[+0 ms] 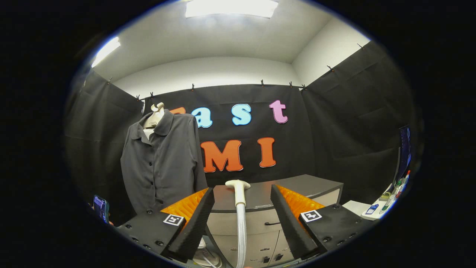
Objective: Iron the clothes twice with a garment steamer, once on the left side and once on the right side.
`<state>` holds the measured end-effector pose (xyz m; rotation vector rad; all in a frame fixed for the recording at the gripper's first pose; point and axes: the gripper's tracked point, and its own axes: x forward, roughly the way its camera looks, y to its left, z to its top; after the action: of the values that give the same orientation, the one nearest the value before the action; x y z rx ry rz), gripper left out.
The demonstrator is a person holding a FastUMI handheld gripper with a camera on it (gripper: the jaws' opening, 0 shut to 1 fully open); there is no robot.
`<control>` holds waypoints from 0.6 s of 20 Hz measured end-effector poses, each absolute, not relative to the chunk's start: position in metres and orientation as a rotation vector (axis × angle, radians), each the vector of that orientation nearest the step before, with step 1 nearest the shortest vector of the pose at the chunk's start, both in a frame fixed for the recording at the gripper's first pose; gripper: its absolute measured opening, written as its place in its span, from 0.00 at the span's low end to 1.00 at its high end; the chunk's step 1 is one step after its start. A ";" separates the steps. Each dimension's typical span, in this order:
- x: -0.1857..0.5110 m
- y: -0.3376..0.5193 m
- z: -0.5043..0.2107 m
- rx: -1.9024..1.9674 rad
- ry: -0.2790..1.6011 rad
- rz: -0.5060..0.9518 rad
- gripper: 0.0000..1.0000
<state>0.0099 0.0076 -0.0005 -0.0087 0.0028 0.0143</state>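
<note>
I see the garment steamer [238,193] standing upright between my two fingers, its long axis vertical: the pale T-shaped head sits at the top with its crossbar running left to right, and the ribbed hose [241,234] drops straight down from the handle toward the bottom of my view. Which way the head's steam face points I cannot tell.

My gripper [241,208] is level and aimed straight ahead. The jaws stand wide apart, with clear space between each finger and the steamer handle, so neither finger touches it. The steamer is in the gap, near the fingertips.

Behind the steamer is a grey cabinet with a dark surface [297,186] and drawers below it. Left of my fingers and beyond them, the grey shirt [161,160] hangs upright on a pale mannequin form [154,115], buttoned down the front, collar open, sleeves hanging straight. It is well apart from the steamer. At the lower left a phone [100,208] shows beside the shirt. Off to the right, a white tray [379,208] with small coloured items lies near a screen [404,152].
</note>
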 end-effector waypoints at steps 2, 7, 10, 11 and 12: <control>0.013 0.010 0.002 -0.012 0.000 0.023 0.98; 0.045 0.025 0.015 -0.024 0.001 0.055 0.98; 0.077 0.042 0.018 -0.020 0.021 0.114 0.98; 0.090 0.048 0.018 -0.020 0.031 0.139 0.98; 0.103 0.055 0.017 -0.019 0.044 0.165 0.98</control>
<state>0.1028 0.0548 0.0171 -0.0185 0.0440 0.1651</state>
